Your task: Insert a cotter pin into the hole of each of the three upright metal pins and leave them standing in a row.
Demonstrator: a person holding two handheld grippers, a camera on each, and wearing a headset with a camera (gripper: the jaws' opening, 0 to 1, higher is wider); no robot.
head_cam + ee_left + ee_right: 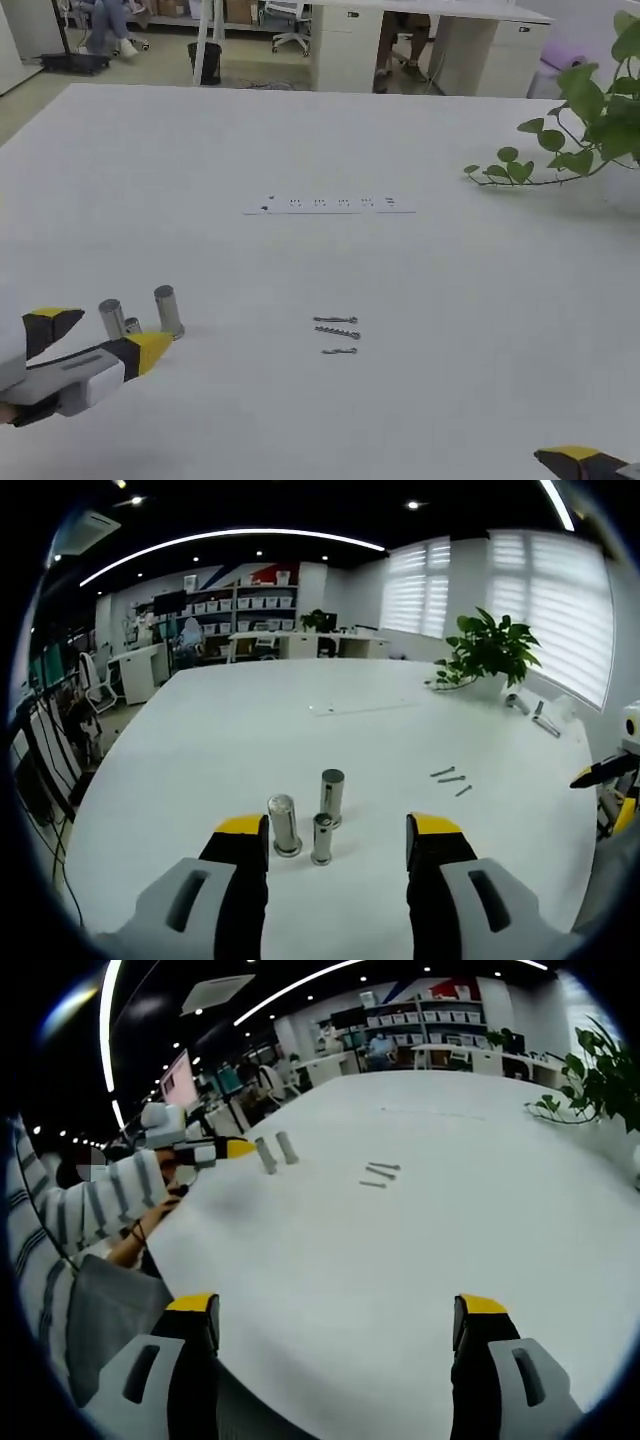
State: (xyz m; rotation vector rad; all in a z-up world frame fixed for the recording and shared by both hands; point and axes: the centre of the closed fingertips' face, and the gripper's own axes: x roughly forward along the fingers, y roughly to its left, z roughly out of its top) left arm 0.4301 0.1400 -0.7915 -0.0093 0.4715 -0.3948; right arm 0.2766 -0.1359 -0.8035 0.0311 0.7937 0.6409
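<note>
The left claw (pixel 340 832) gapes, three metal pins (pixel 320 815) just ahead; right claw (pixel 338 1312) apart near the desk (pixel 400 1240) edge; cotter pins (pixel 338 334) amid open surface, plant (pixel 590 110) well off

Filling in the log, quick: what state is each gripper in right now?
Left gripper: open, empty, jaws facing the three metal pins.
Right gripper: open, empty.

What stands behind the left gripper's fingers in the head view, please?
Three upright metal pins stand on the white table just beyond the open fingers of the left gripper. One yellow fingertip covers the shortest pin's base.
</note>
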